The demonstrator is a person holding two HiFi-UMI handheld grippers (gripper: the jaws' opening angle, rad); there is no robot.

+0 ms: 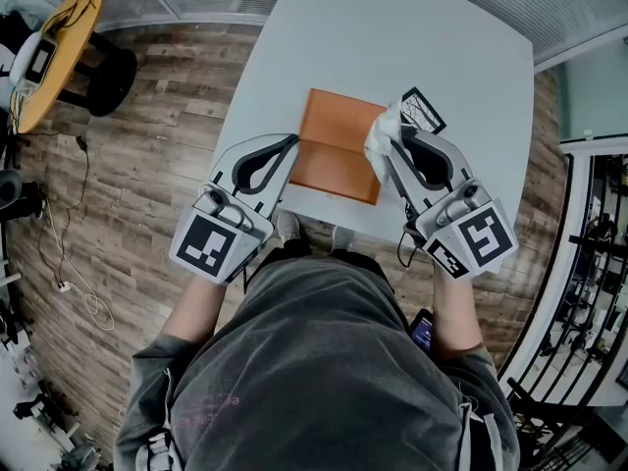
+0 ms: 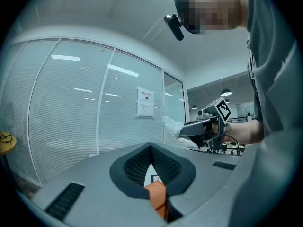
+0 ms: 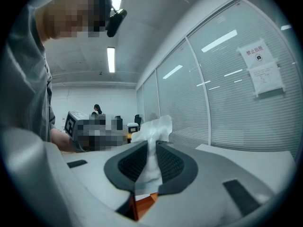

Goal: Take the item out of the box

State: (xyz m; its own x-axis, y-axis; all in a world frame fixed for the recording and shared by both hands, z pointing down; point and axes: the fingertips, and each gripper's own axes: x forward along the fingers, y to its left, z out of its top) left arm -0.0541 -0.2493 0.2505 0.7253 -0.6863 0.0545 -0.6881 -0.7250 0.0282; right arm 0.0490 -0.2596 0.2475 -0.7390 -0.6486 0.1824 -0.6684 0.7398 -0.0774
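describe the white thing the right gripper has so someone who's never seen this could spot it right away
On the pale grey table in front of the person lies a flat orange box. At its right edge the right gripper is shut on a crumpled white bundle. It is the only soft, wrinkled thing there, unlike the flat black-and-white card beside it.

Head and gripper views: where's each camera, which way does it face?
Head view: on the person's head, facing steeply down at table, orange box, left gripper, right gripper; torso, forearms show.
Left gripper view: on that gripper, along its fingers toward a glass wall; torso at right.
Right gripper view: on that gripper, along fingers clamping the white item; torso at left.
Shared: all show the orange box; each gripper view catches the other gripper.
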